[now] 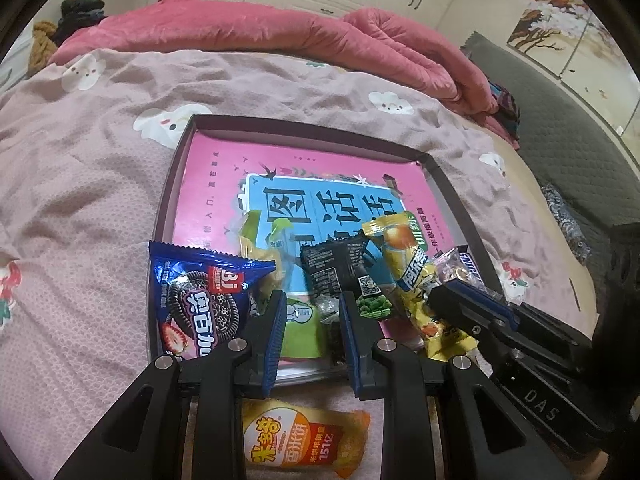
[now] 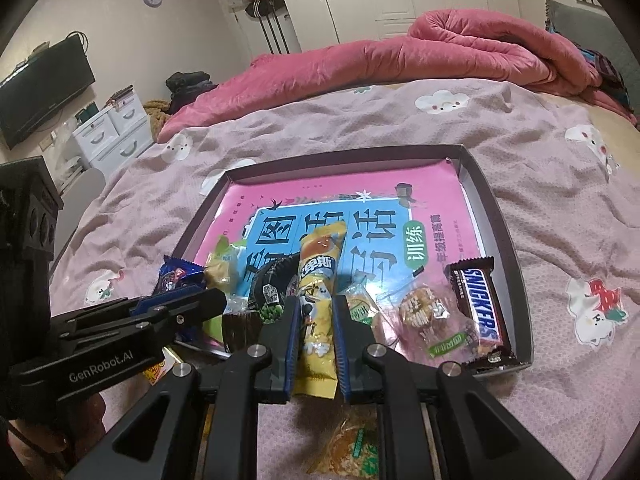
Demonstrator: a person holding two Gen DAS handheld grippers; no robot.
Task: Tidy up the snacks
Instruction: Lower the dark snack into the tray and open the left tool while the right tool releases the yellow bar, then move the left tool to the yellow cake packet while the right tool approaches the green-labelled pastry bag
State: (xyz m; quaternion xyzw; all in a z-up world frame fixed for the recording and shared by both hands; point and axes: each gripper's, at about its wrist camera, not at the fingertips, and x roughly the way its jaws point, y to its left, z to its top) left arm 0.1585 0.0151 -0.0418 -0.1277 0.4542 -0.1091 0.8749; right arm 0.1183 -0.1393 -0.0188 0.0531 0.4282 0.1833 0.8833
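My right gripper (image 2: 315, 336) has its fingers clenched on one long yellow snack stick (image 2: 318, 304), which slants up from the near edge of the shallow box lid (image 2: 502, 216) toward its middle. My left gripper (image 1: 313, 340) is released, its blue-padded fingers spread apart over the near edge of the lid with nothing between them but the green packet (image 1: 300, 336) lying below.

Inside the lid, all crowded along the near side, I count one blue cookie pack (image 1: 200, 304) at the left corner, one pale yellow candy packet (image 1: 258, 248), one black wrapper (image 1: 340, 268) with a QR code, one clear bag of brown clusters (image 2: 424, 312), and one Snickers bar (image 2: 478, 312) lying along the right wall. The lid's floor is covered by one pink workbook (image 2: 432, 196) with a blue panel.

Outside the lid, on the bed, one orange rice-cracker packet (image 1: 300, 440) lies just below my left fingers, and one clear orange-green packet (image 2: 352, 448) lies below my right ones.

The lid rests on a mauve bedspread (image 2: 540, 152) printed with white clouds; one rolled pink quilt (image 2: 460, 52) lies across the far side.
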